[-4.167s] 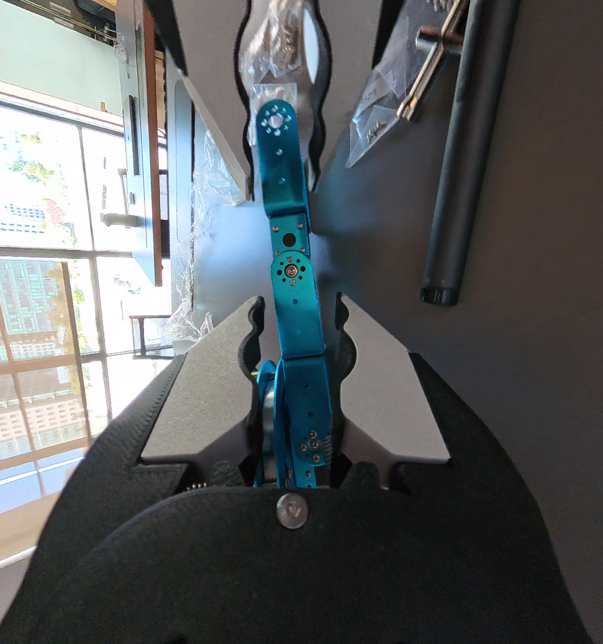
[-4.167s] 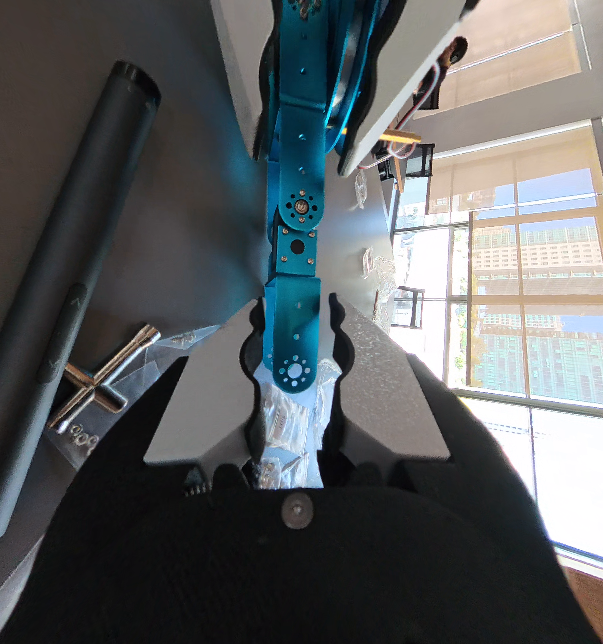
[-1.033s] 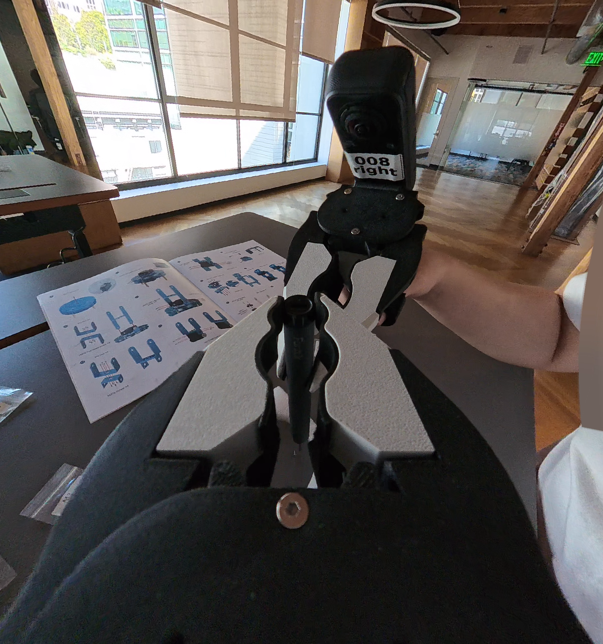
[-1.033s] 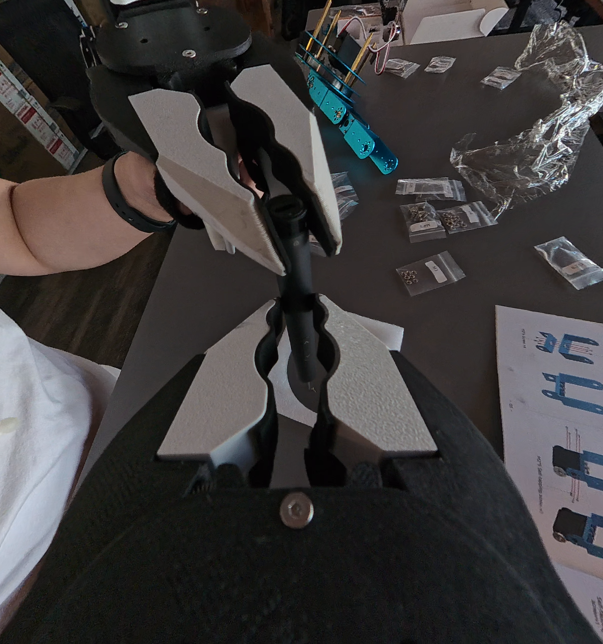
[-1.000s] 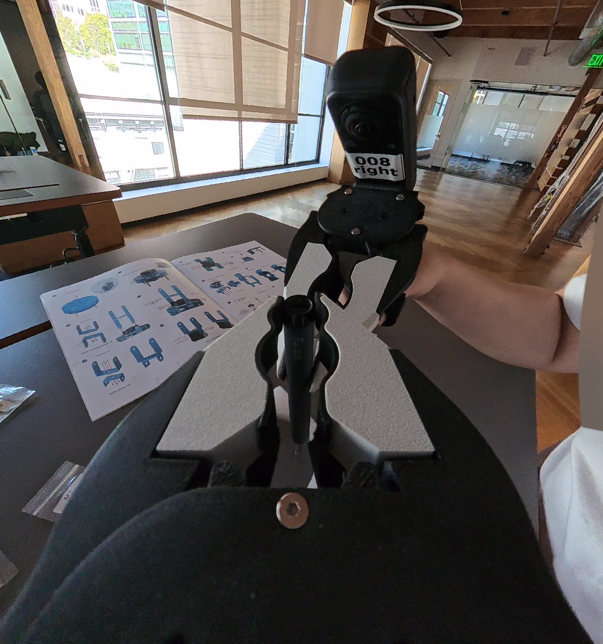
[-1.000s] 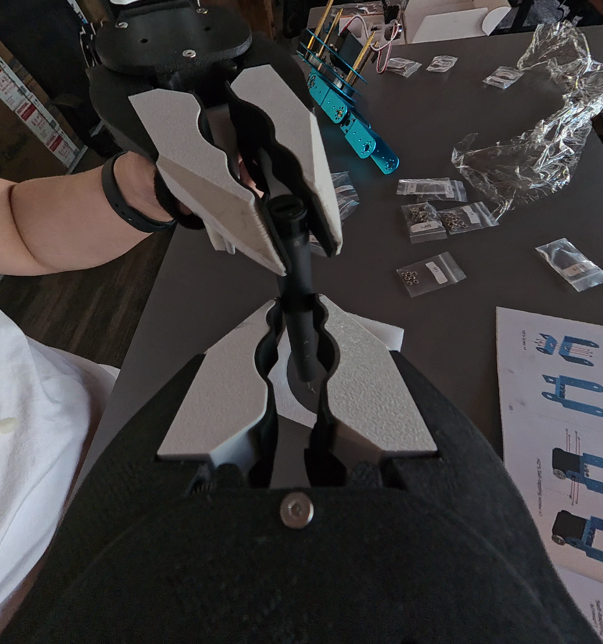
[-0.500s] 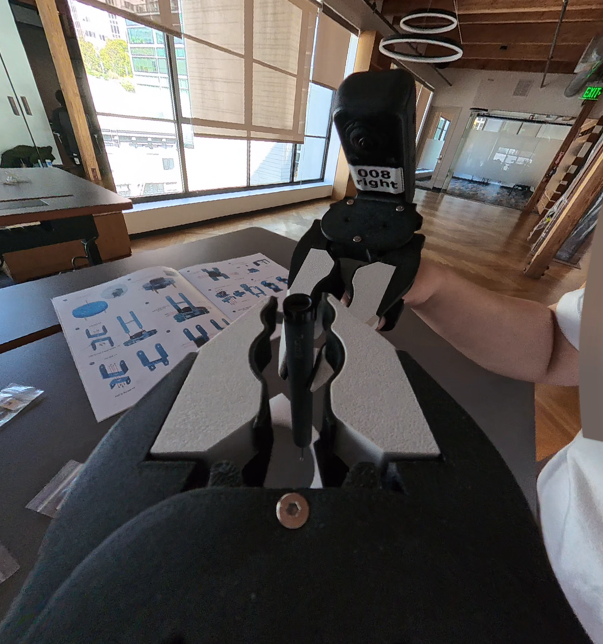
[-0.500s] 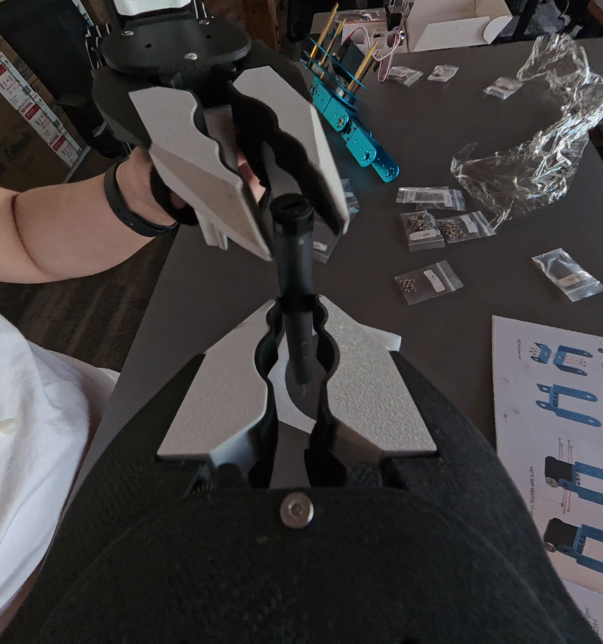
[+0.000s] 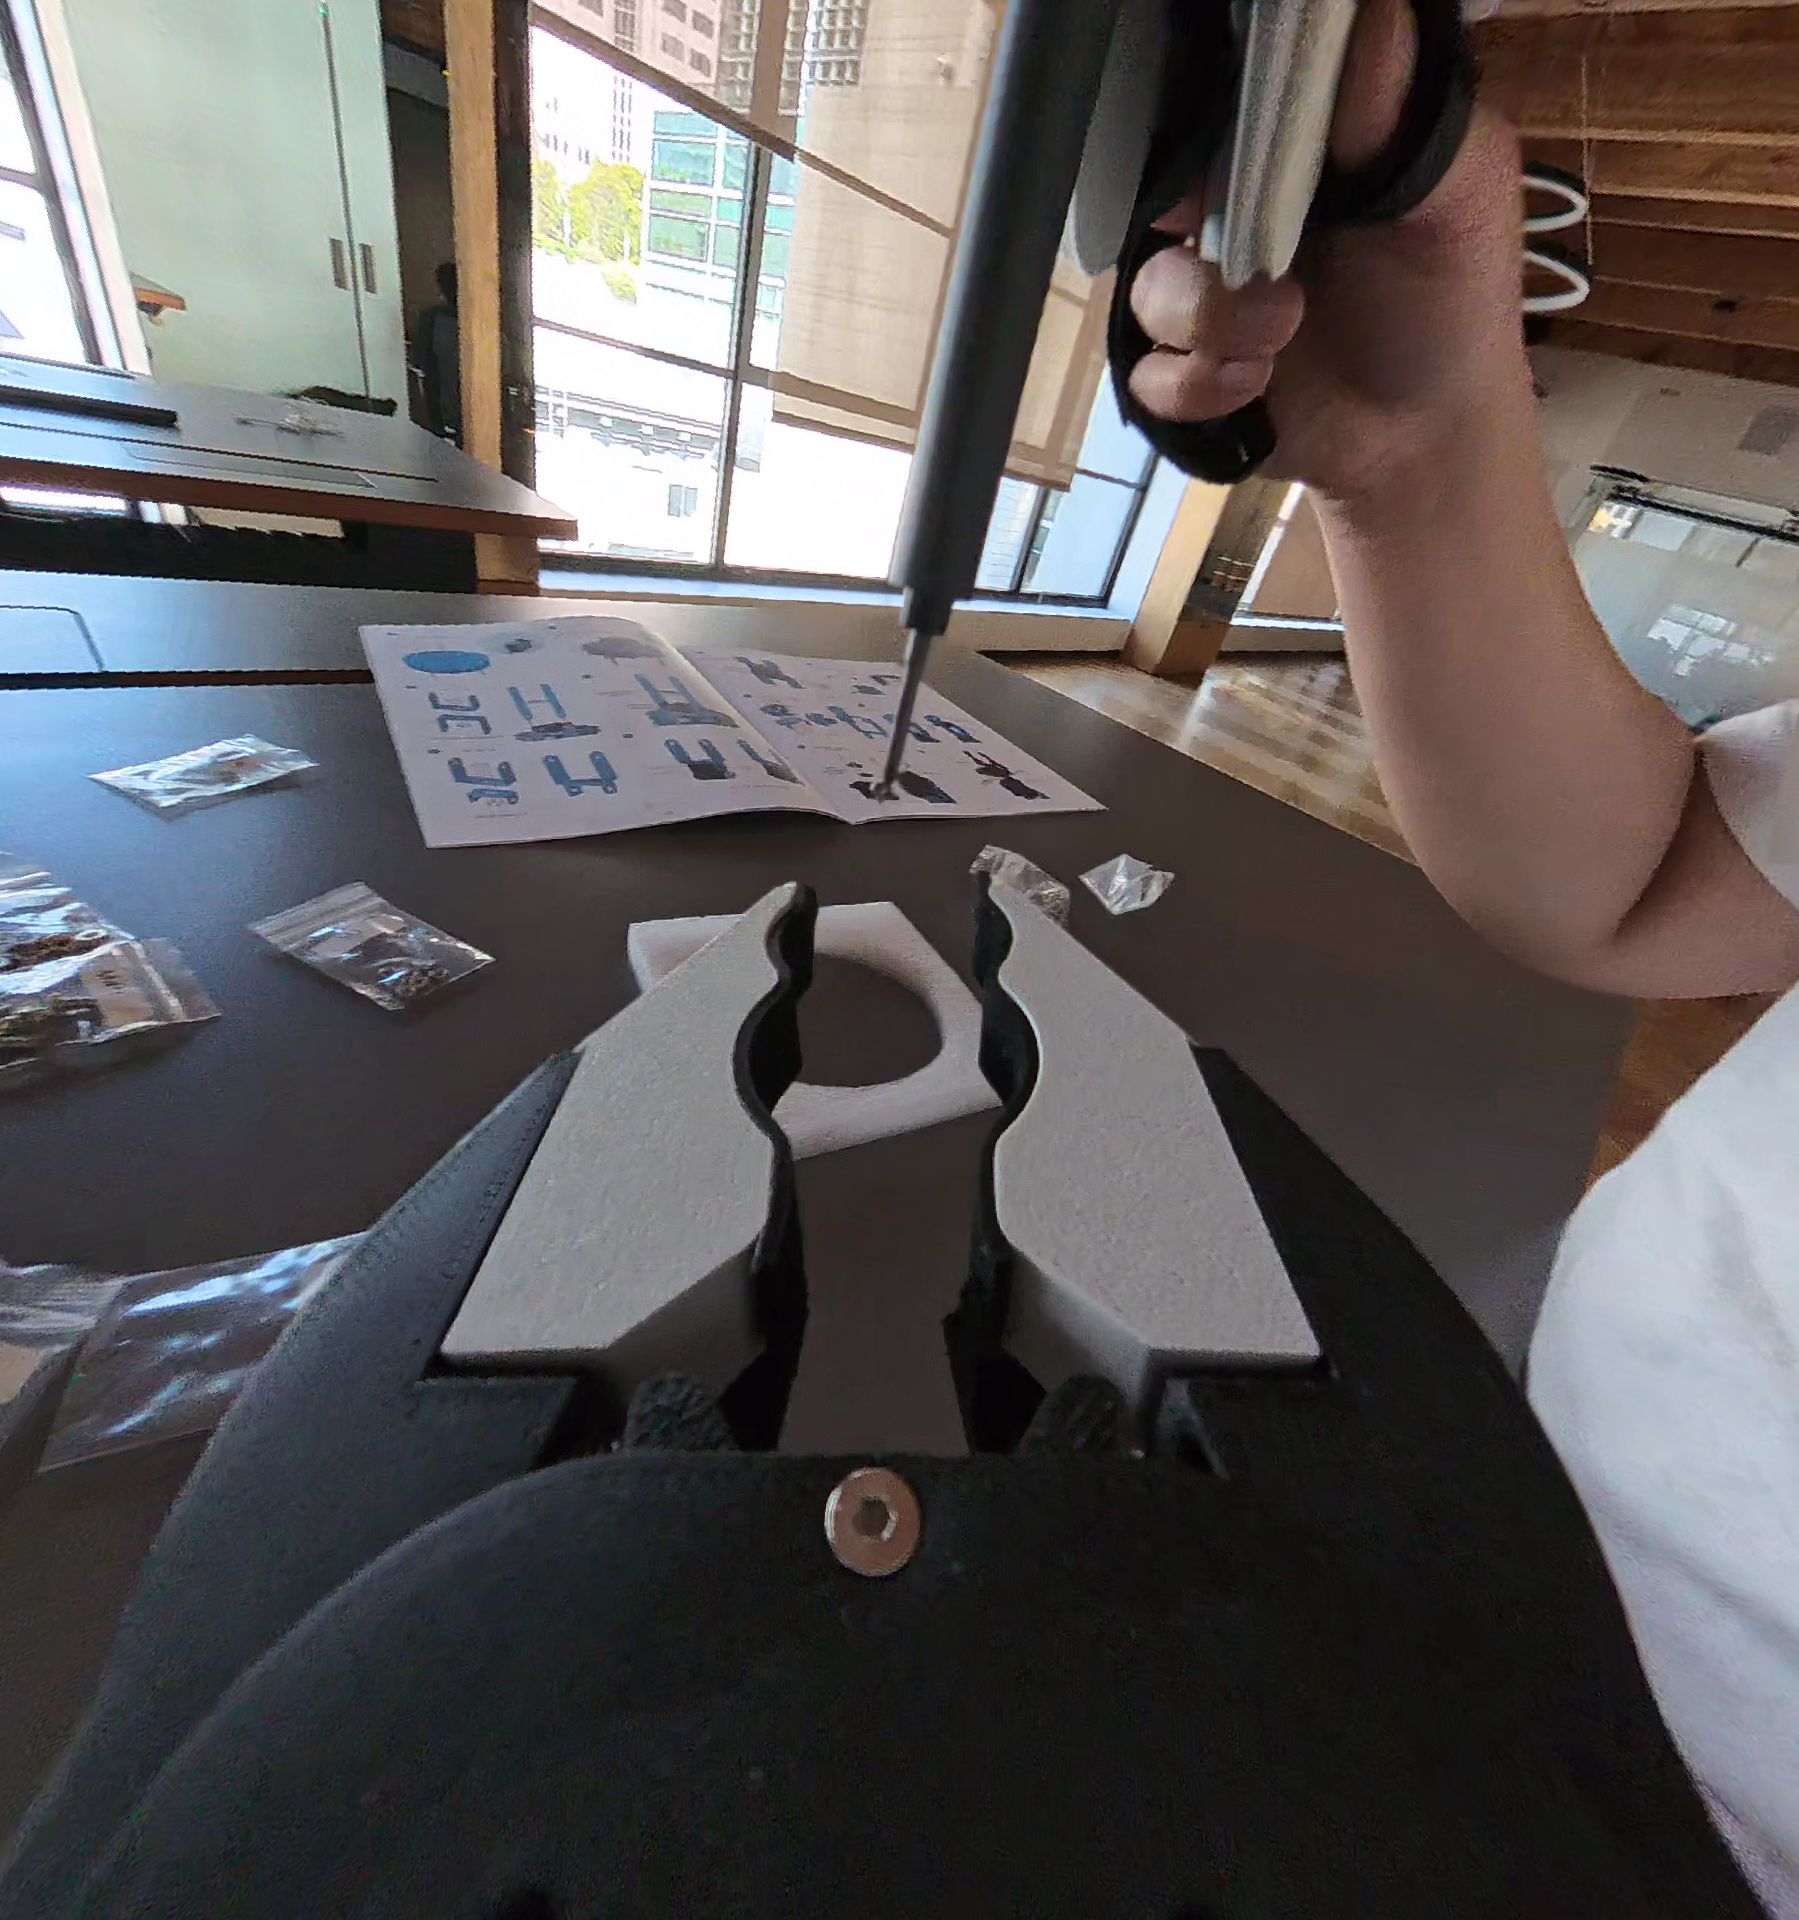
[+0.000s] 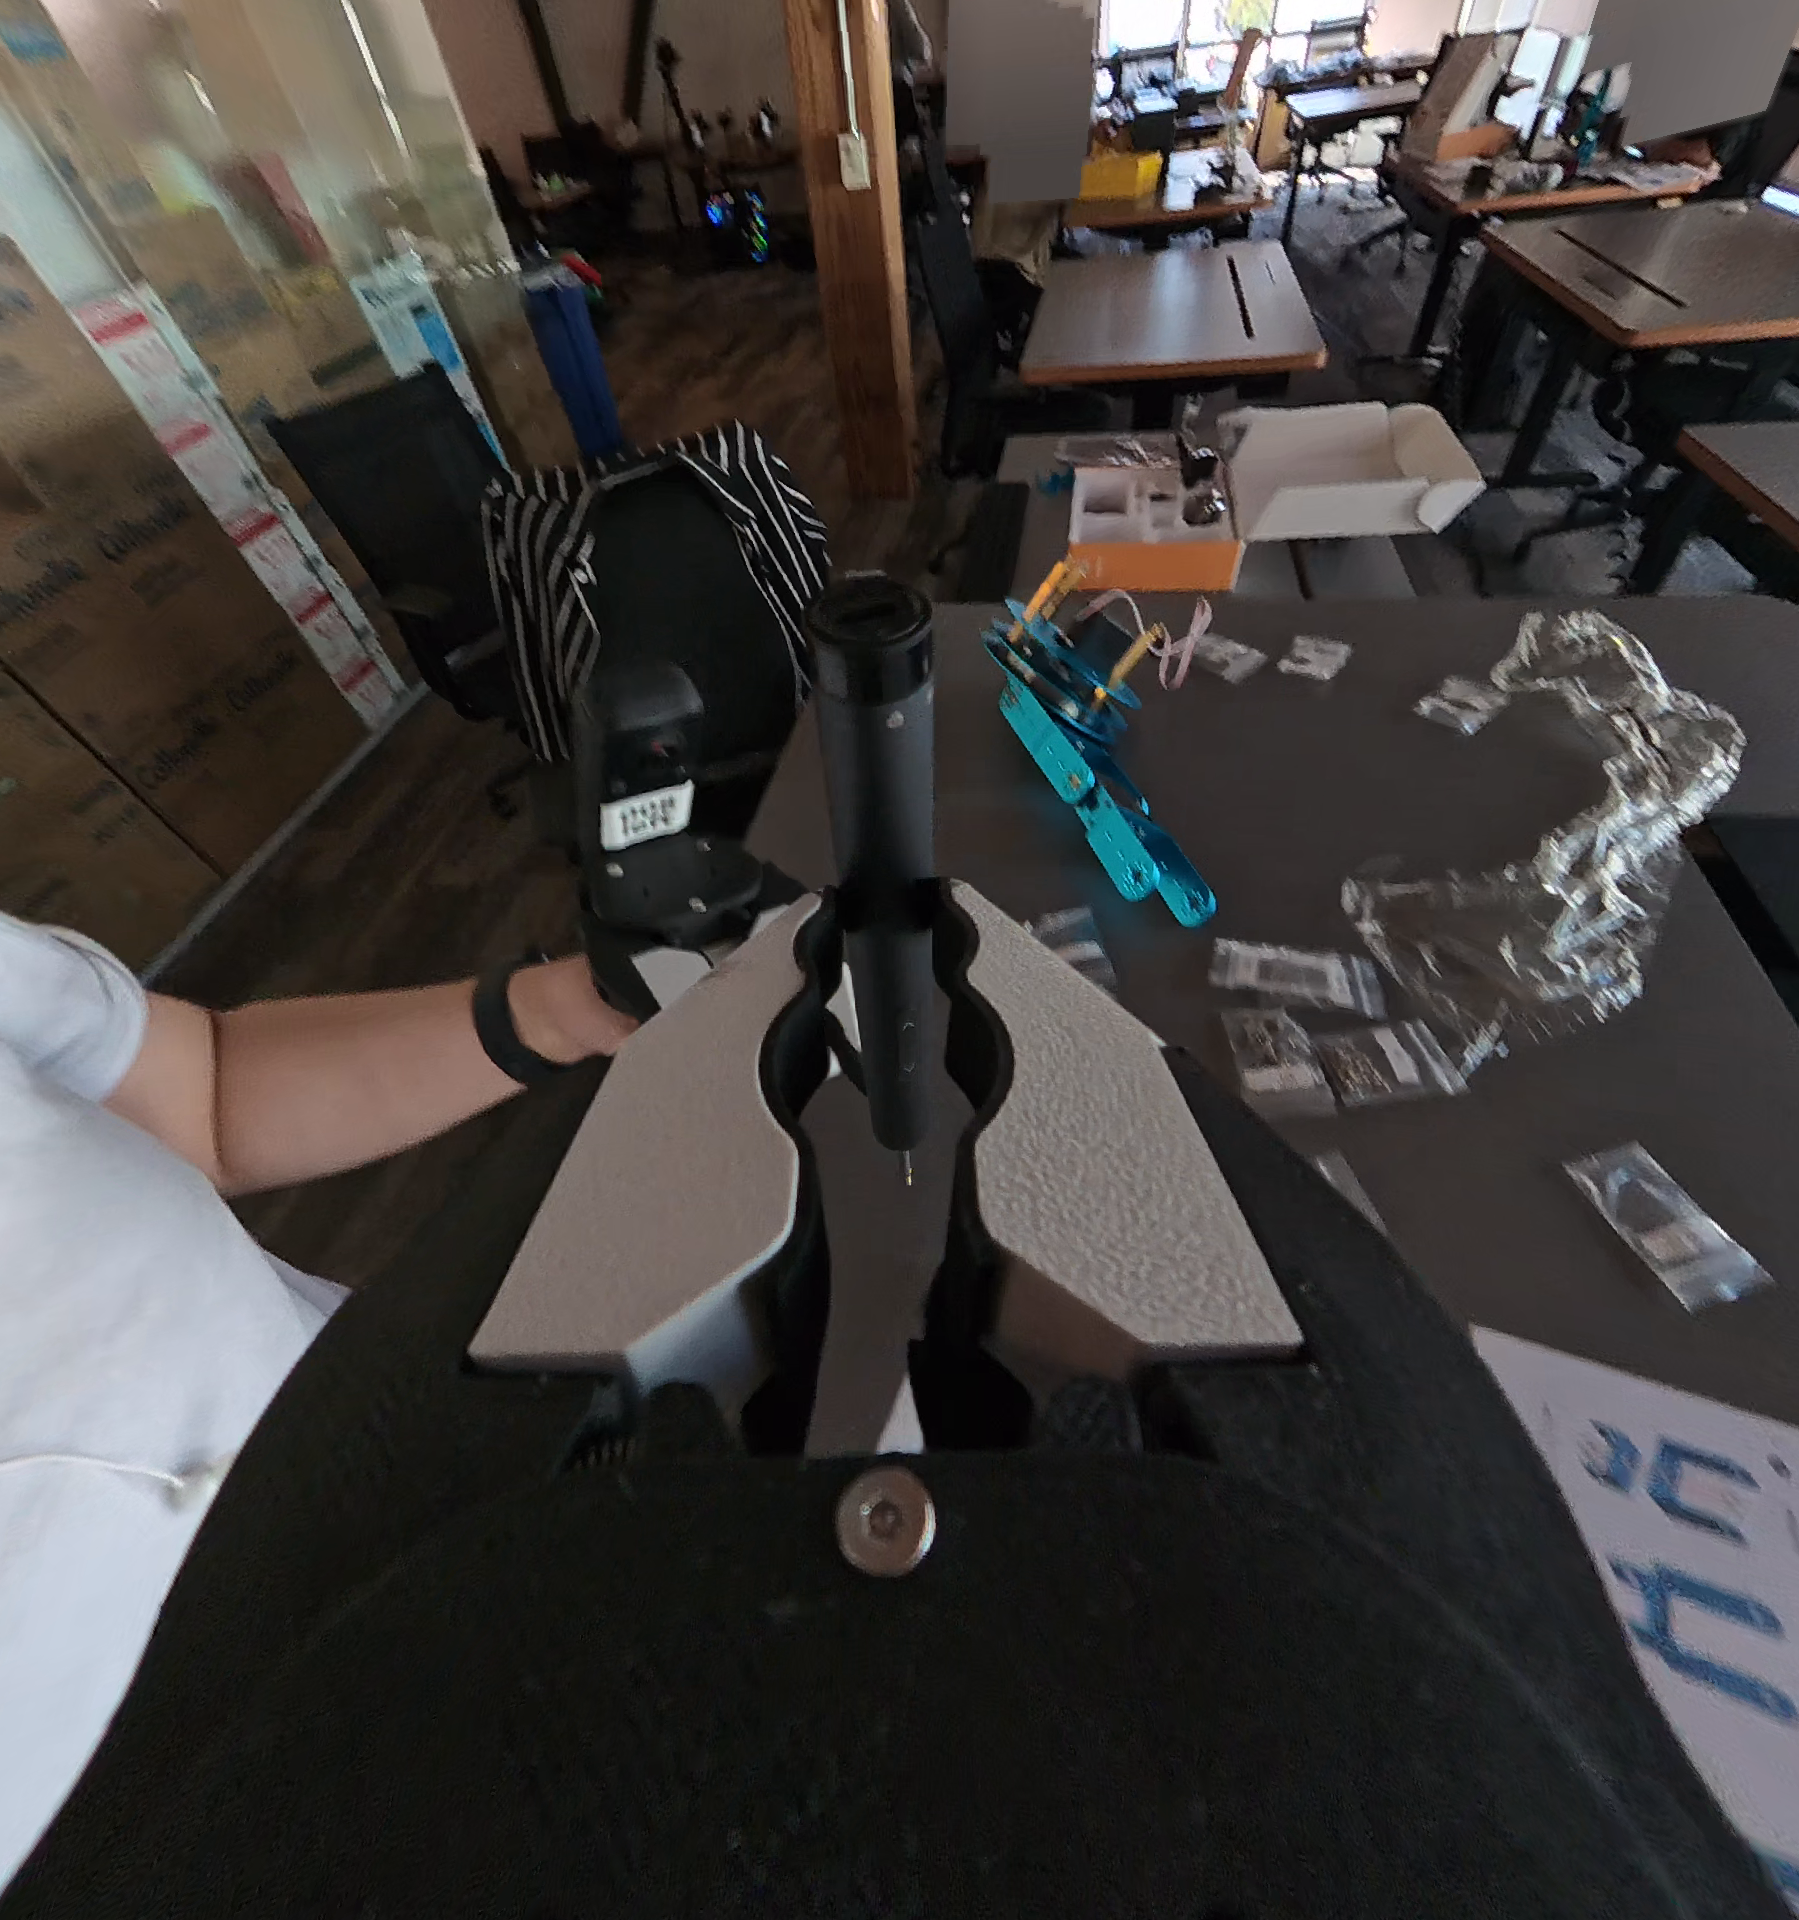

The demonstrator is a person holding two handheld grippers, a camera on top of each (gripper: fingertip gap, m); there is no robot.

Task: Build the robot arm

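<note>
My right gripper (image 10: 884, 920) is shut on a dark grey electric screwdriver (image 10: 871, 831) and holds it upright, bit down. In the left wrist view the screwdriver (image 9: 983, 312) hangs from the top, its thin bit (image 9: 900, 717) just over the right page of an open manual (image 9: 666, 727). The hand on the right gripper (image 9: 1321, 343) is above it. My left gripper (image 9: 893, 909) is open and empty, low over the dark table, above a white foam piece with a round hole (image 9: 874, 1049). The left gripper's camera mount (image 10: 646, 800) shows at lower left in the right wrist view.
Small clear bags of hardware (image 9: 370, 945) lie left of the foam, with more by the manual (image 10: 1321, 1039). A blue metal arm assembly (image 10: 1082, 790) and crumpled clear wrap (image 10: 1560, 831) lie farther back. A white and orange box (image 10: 1238, 509) is at the far edge. Some 15 centimeters of space lies between my two pairs of fingers.
My left gripper opened, let go of the screwdriver and dropped low over the foam piece. My right gripper keeps the screwdriver alone and has swung it up over the manual.
</note>
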